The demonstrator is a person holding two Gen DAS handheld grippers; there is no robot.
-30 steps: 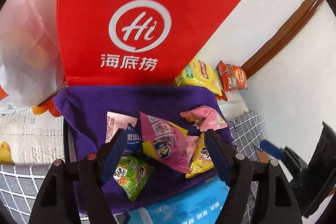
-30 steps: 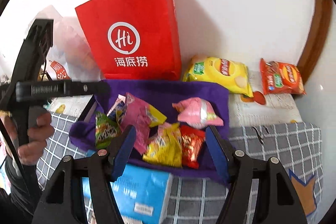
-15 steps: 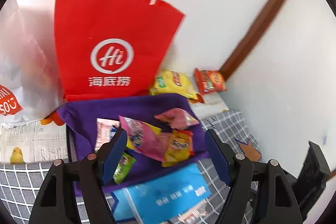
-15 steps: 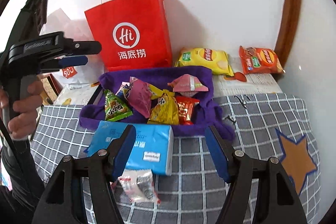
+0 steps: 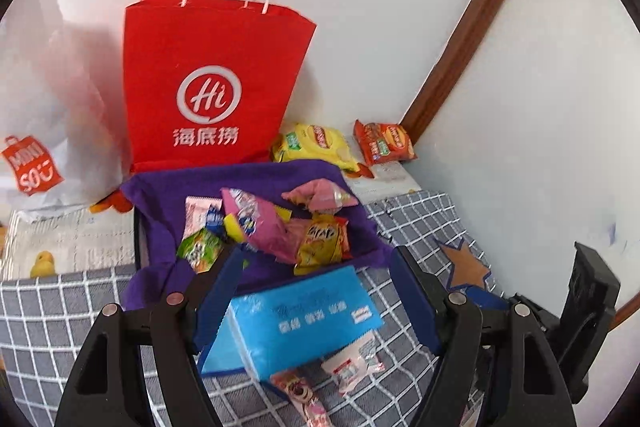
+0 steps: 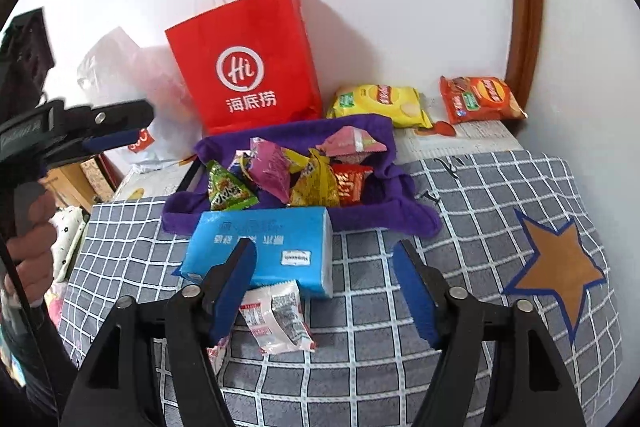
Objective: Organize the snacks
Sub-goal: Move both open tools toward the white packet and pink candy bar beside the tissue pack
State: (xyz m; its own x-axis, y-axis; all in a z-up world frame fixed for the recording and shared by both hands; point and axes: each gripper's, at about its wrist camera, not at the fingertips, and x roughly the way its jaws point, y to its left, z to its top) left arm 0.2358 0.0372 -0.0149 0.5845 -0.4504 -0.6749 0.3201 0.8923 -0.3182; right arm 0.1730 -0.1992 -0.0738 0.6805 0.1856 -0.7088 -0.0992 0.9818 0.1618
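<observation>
A white wall with a brown wooden trim (image 6: 528, 7) backs a surface covered by a grey checked cloth (image 6: 460, 195); whether it is a bed or a bench cannot be told. A tray lined with purple cloth (image 6: 404, 187) is taken as the landmark. Behind it, a red paper bag (image 6: 248, 67) is stood against the wall. Inside it, small snack packets (image 6: 304, 171) are heaped together. Behind it and towards the trim, a yellow chip bag (image 6: 380, 99) and an orange chip bag (image 6: 478, 97) are laid flat. Directly in front of it, touching its front edge, a blue tissue pack (image 6: 276, 247) is laid, and in front of that a white-and-red sachet (image 6: 280, 315) and a pink wrapped bar (image 5: 300, 395) are left on the checked cloth.

The right hand-held gripper (image 6: 324, 283) is held above the cloth with nothing between its jaws, which have just been widened. The left hand-held gripper (image 5: 316, 283) is likewise gaping and empty, hovering over the blue pack.

Judgement: loose items outside the tray remain to be gathered. The sachet is judged the nearest target for the right gripper. It should be approached from above with jaws straddling its narrow width. The foil is thin and slippery, so a pinch near the sealed edge is advised. The blue pack's edge should be avoided on descent.
</observation>
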